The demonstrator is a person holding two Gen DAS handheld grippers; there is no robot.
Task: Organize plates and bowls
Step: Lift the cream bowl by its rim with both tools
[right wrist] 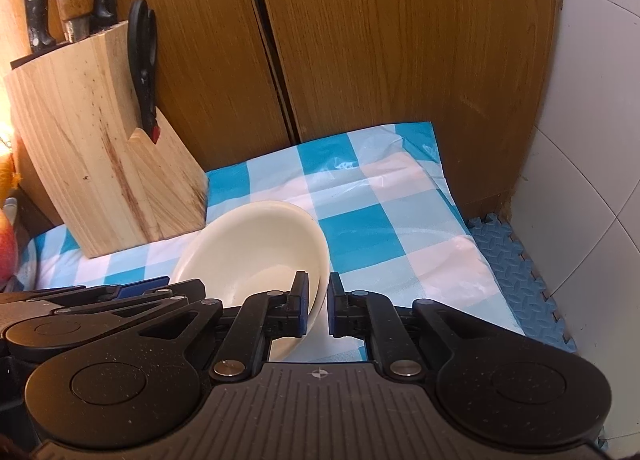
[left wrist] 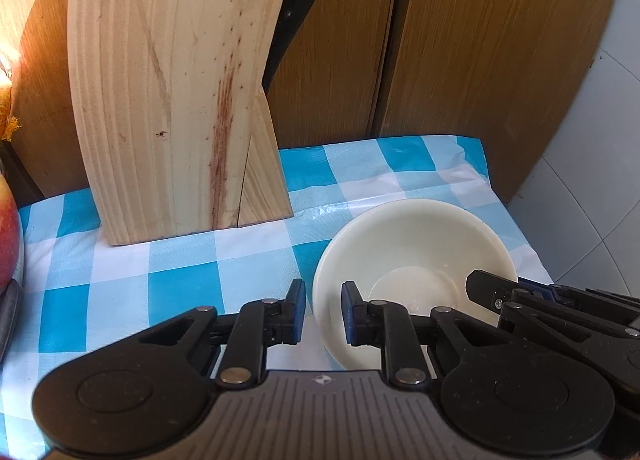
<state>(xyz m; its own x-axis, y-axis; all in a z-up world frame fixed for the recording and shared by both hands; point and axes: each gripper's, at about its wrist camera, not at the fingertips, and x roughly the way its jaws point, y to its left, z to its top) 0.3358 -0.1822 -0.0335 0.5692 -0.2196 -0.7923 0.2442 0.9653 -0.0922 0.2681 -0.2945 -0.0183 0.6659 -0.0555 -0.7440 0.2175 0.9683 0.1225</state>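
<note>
A cream bowl (left wrist: 412, 244) sits on the blue-and-white checked cloth (left wrist: 160, 268). My left gripper (left wrist: 323, 314) straddles the bowl's near left rim, one finger outside and one inside, jaws close around the wall. My right gripper (right wrist: 318, 306) straddles the bowl's (right wrist: 256, 244) right rim the same way, its left finger inside the bowl. The right gripper's fingers (left wrist: 492, 292) show at the bowl's right side in the left wrist view. The left gripper's fingers (right wrist: 144, 288) show at the left in the right wrist view.
A wooden knife block (left wrist: 176, 92) with knives and black scissors (right wrist: 142, 60) stands behind the bowl on the left. Wooden cabinet doors (left wrist: 440, 40) close the back. A white tiled wall (right wrist: 592, 140) and blue foam mat (right wrist: 516, 272) lie to the right. A red apple (left wrist: 6, 236) is at the far left.
</note>
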